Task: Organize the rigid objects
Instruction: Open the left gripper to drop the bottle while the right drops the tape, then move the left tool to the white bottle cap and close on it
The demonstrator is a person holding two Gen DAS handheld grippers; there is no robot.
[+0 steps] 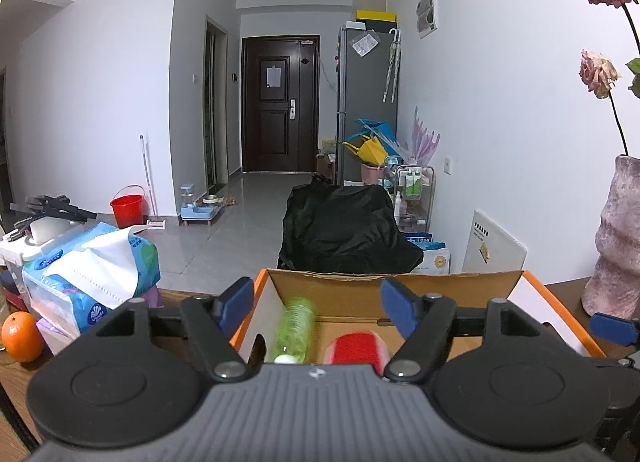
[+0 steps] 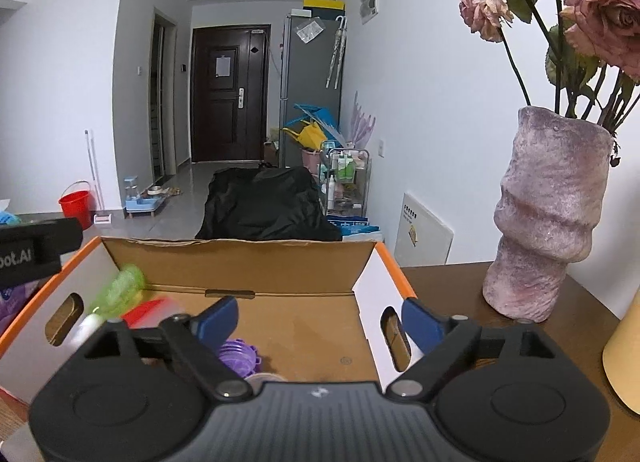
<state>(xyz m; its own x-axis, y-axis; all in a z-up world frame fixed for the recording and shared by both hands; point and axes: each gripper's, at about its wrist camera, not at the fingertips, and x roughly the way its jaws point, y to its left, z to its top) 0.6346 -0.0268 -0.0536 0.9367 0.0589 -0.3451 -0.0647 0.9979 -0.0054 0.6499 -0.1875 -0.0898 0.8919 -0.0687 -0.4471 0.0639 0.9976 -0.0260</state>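
Cardboard box [image 2: 240,266] on the table already holds a green bottle [image 1: 296,326], a red item [image 1: 358,348] and a purple lid [image 2: 237,356], while left gripper [image 1: 316,302] and right gripper [image 2: 320,322] hover over it spread wide and empty, so I'd guess the sorting is mostly finished.

A pink textured vase [image 2: 548,214] of wilted roses [image 2: 604,18] stood on the wooden table [image 2: 452,286], an orange [image 1: 22,336] lay beside tissue packs [image 1: 92,266], and a red bucket [image 1: 127,210] sat on the floor.
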